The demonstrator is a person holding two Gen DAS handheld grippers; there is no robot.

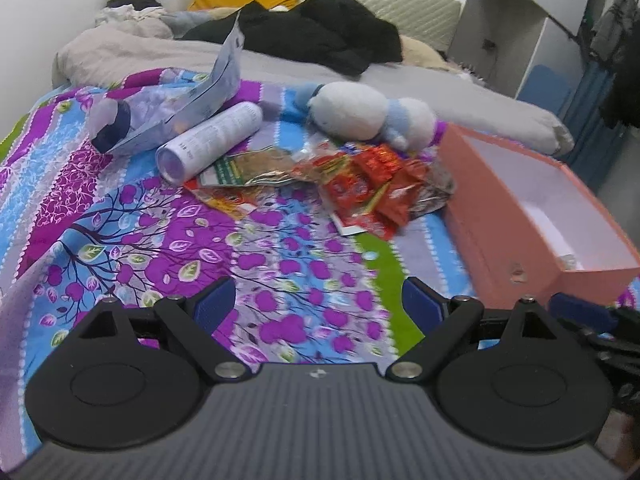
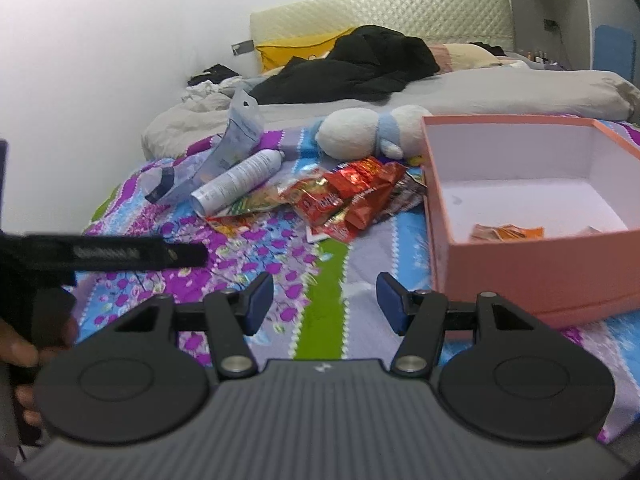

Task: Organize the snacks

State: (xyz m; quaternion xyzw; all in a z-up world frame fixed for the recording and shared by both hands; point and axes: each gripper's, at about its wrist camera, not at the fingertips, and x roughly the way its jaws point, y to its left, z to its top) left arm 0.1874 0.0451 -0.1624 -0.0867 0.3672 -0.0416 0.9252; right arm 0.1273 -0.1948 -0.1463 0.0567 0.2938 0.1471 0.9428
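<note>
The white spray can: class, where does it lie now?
The white spray can lies on its side on the patterned bedspread, left of the red snack packets and beside the pale pouch.

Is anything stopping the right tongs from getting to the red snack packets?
Probably not. The right tongs are open and empty, and only bare bedspread lies between them and the red snack packets.

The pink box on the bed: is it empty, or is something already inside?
Not empty. The lidless pink box holds a few orange snack packets on its white floor; most remains bare.
</note>
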